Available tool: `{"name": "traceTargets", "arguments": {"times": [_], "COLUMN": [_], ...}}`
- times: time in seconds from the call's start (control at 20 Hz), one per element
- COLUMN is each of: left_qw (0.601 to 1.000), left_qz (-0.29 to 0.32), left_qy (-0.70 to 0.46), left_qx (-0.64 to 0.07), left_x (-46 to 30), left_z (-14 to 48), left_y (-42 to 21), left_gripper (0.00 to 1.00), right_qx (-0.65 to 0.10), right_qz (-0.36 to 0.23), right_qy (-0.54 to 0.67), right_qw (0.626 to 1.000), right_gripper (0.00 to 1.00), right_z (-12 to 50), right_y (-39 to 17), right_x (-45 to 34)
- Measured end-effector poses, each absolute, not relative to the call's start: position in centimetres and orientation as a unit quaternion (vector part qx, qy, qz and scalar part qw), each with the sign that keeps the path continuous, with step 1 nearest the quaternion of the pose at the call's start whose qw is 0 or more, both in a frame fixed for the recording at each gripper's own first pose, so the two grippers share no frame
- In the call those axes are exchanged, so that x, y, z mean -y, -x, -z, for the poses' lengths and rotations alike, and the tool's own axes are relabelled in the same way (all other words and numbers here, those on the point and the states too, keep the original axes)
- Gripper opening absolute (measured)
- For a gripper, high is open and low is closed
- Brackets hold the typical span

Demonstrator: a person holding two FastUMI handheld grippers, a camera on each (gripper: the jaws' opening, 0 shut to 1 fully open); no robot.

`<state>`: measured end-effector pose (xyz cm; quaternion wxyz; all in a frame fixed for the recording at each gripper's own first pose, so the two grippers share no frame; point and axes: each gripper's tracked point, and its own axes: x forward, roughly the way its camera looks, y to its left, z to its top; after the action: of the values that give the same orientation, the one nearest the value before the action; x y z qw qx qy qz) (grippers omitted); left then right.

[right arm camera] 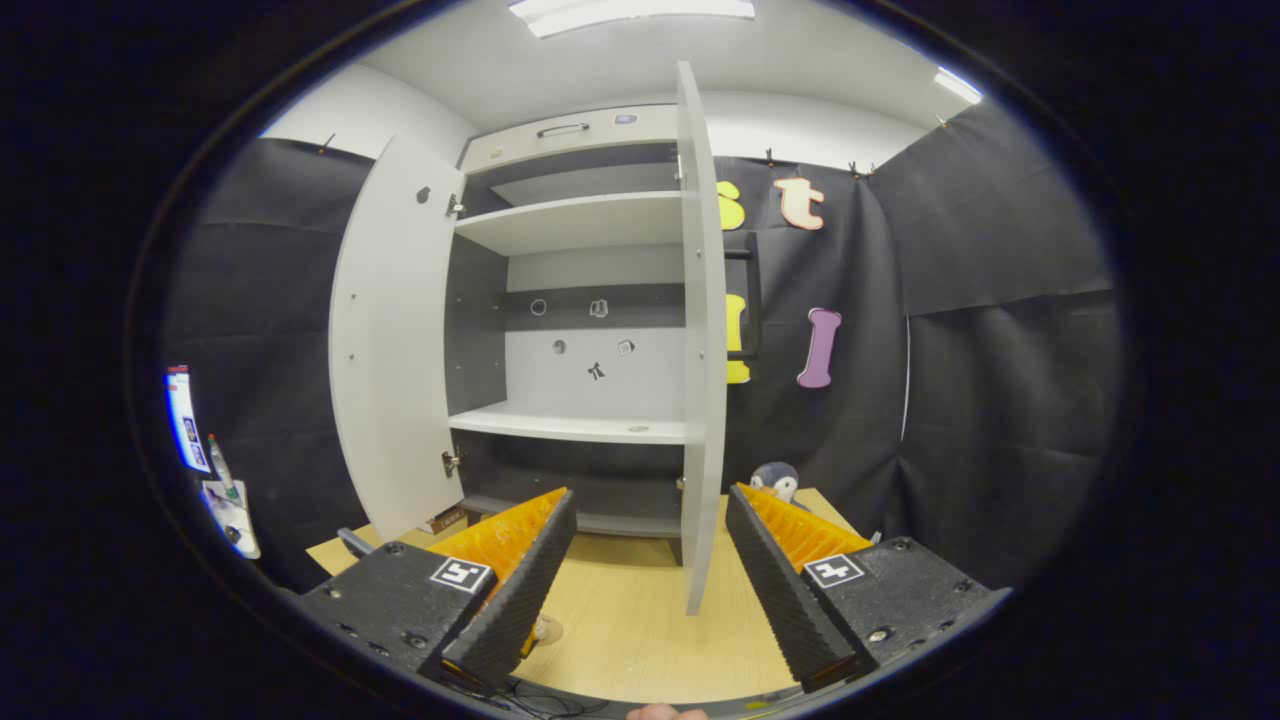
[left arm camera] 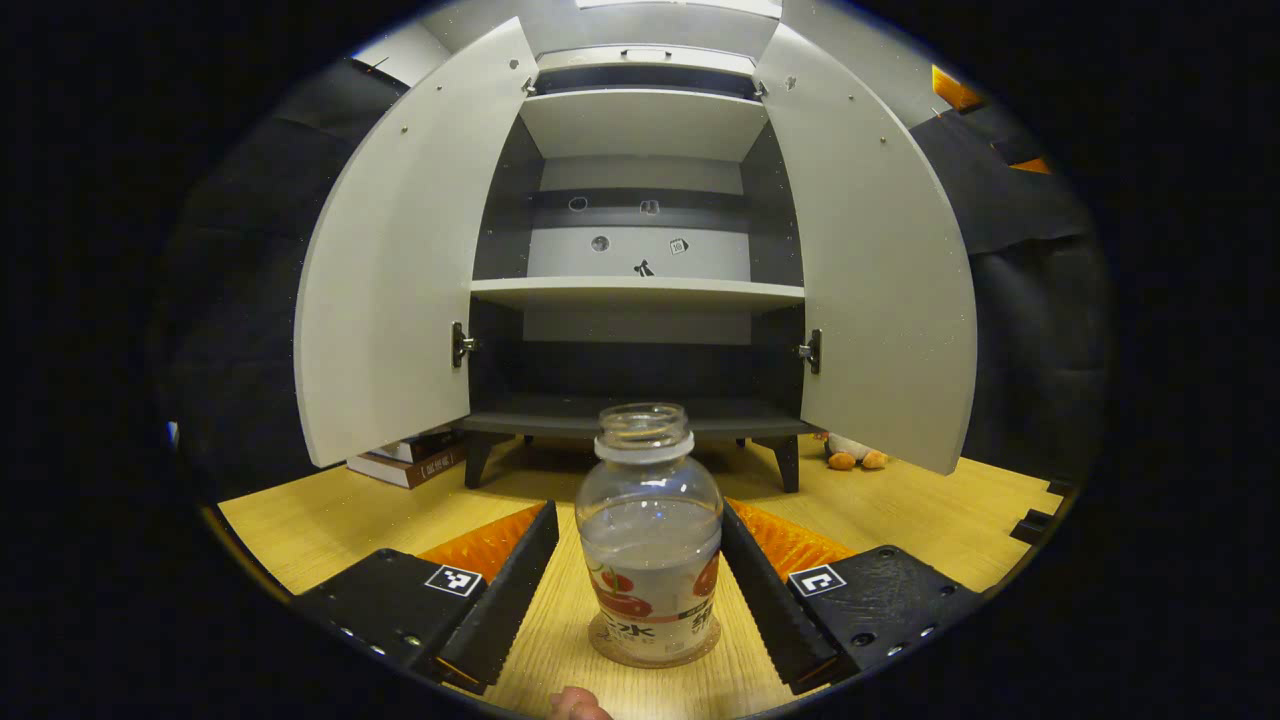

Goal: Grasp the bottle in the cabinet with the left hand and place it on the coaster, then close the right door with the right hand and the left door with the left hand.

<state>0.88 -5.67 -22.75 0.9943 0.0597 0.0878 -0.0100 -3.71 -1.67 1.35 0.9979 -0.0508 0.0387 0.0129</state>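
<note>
Clear plastic, capless and half full: in the left gripper view the bottle [left arm camera: 650, 535] stands on the coaster [left arm camera: 655, 652], between my left gripper [left arm camera: 640, 585] fingers, spread and apart from it. Light, slick, spillable; I'd grip mid-body.

In the right gripper view my right gripper [right arm camera: 650, 585] gapes empty before the right door [right arm camera: 700, 340] edge.

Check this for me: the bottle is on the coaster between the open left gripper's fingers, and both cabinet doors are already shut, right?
Not quite. In the left gripper view the bottle stands on the coaster inside the open left gripper, but both cabinet doors stand open.
</note>
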Motion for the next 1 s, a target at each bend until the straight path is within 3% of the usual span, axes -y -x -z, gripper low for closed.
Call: {"name": "traceTargets", "arguments": {"times": [0.35,0.8,0.9,1.0], "left_qw": [0.997,0.999,0.999,0.999], "left_qz": [0.031,0.026,0.025,0.018], "left_qy": [-0.034,-0.031,-0.03,-0.03], "left_qx": [-0.064,0.007,0.012,0.008], "left_x": [6.7,4.6,4.2,3.0], "left_z": [17.7,4.6,2.9,1.7], "left_y": [-0.4,-0.7,-0.7,-0.7], "left_gripper": [0.95,0.95,0.99,0.95], "right_qx": [-0.03,-0.014,-0.007,0.001], "right_qz": [-0.007,-0.002,-0.001,0.002], "right_qy": [0.05,0.018,0.015,0.016], "right_qw": [0.998,1.0,1.0,1.0], "right_gripper": [0.99,0.99,0.99,0.99], "right_z": [-1.2,-1.1,-1.3,-1.4], "right_y": [3.7,2.8,2.5,2.3], "right_x": [2.3,3.9,4.1,4.3]}}
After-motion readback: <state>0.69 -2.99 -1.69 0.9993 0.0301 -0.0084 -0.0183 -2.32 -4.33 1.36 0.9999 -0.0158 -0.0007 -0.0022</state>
